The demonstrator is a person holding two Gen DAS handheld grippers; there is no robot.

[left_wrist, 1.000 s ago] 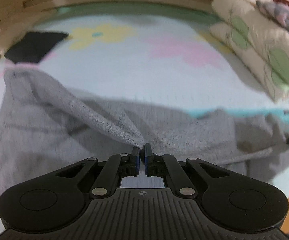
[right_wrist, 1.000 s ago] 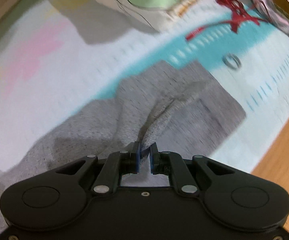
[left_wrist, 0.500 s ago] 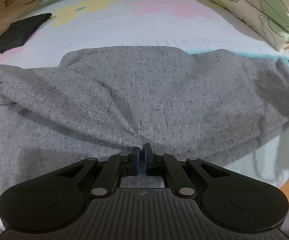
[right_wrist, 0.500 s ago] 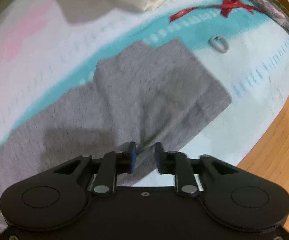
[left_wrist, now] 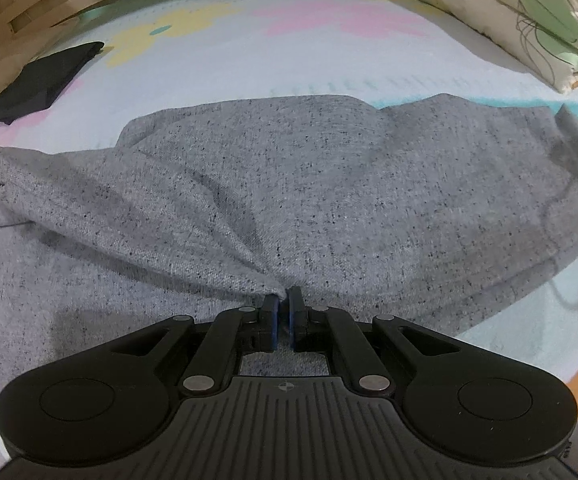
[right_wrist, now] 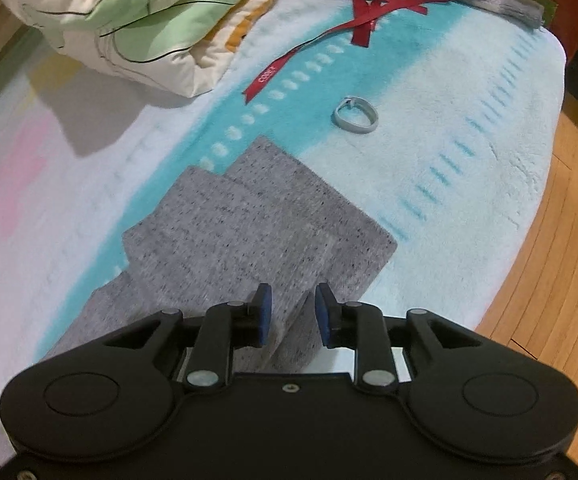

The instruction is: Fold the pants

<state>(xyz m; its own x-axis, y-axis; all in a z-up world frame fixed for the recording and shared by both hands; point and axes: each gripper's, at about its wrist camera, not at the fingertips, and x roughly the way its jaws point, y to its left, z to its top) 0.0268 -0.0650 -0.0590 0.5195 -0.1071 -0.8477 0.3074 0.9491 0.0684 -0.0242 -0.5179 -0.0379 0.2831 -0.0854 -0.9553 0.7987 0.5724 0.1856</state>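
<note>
Fingers of the left gripper [left_wrist: 283,312] are pinching a peak of the grey pants [left_wrist: 309,184]; fingers of the right gripper [right_wrist: 292,314] have just been opening and are standing narrowly apart, cloth under them but not pressed.

Pants are lying on the bed [left_wrist: 249,60], filling the middle of the left view, long axis running left to right across that frame, two stacked leg ends [right_wrist: 273,208] pointing toward the upper right in the right view. Judging: lengthwise leg-on-leg fold is looking done, left side is still being held, crosswise folds are remaining.
</note>
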